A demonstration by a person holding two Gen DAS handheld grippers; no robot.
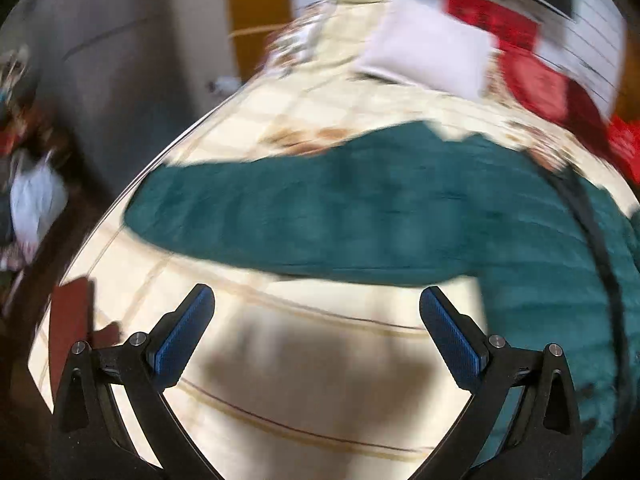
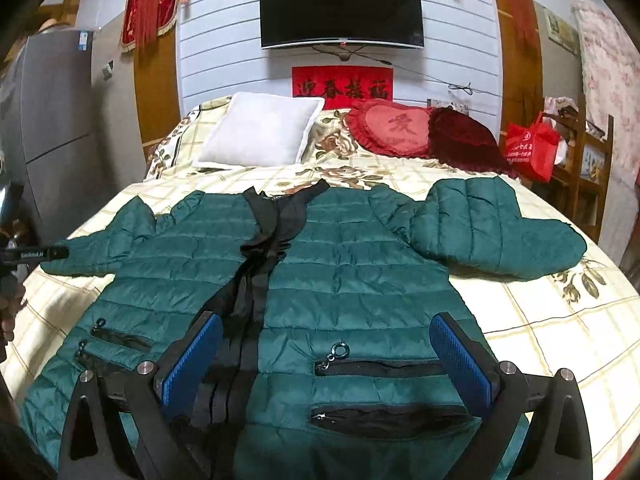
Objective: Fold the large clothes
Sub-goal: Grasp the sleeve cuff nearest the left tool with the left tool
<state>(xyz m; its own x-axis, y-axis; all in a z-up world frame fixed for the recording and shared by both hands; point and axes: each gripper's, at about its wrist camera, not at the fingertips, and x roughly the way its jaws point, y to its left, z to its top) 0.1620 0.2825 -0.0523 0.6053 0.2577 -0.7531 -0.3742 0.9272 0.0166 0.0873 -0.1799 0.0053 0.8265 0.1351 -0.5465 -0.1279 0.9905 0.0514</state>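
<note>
so the green puffer jacket (image 2: pixel 320 280) was lying face up across the bed (image 2: pixel 540 320), front side showing, collar end toward the pillows and hem toward me. the black zipper strip (image 2: pixel 256 280) ran down the middle, a bit bunched near the chest. both sleeves were out to the sides, and the one on the right of my right camera view (image 2: pixel 496 228) was bent and puffed up by the bed edge. four zip pockets showed near the hem, two on each side.

my right gripper (image 2: pixel 326 344) was over the lower part of the jacket, fingers spread wide with nothing between them, blue pads (image 2: pixel 192 364) facing in. couldn't tell whether the tips touched the fabric or hung just above it.

my left gripper (image 1: pixel 316 320) was also spread wide and holding nothing, over the bare cream checked bedsheet (image 1: pixel 304 380), just short of the other sleeve (image 1: pixel 300 216), which stretched across that view. that picture was really smeared, so the details were mushy.

further back on the bed sat a white pillow (image 2: pixel 260 132), a red heart-shaped cushion (image 2: pixel 394 128) and a dark red one (image 2: pixel 464 136) touching it. a tv (image 2: pixel 340 8) hung on the wall above a red banner (image 2: pixel 342 82), and a red bag (image 2: pixel 530 148) sat off the right side of the bed.
</note>
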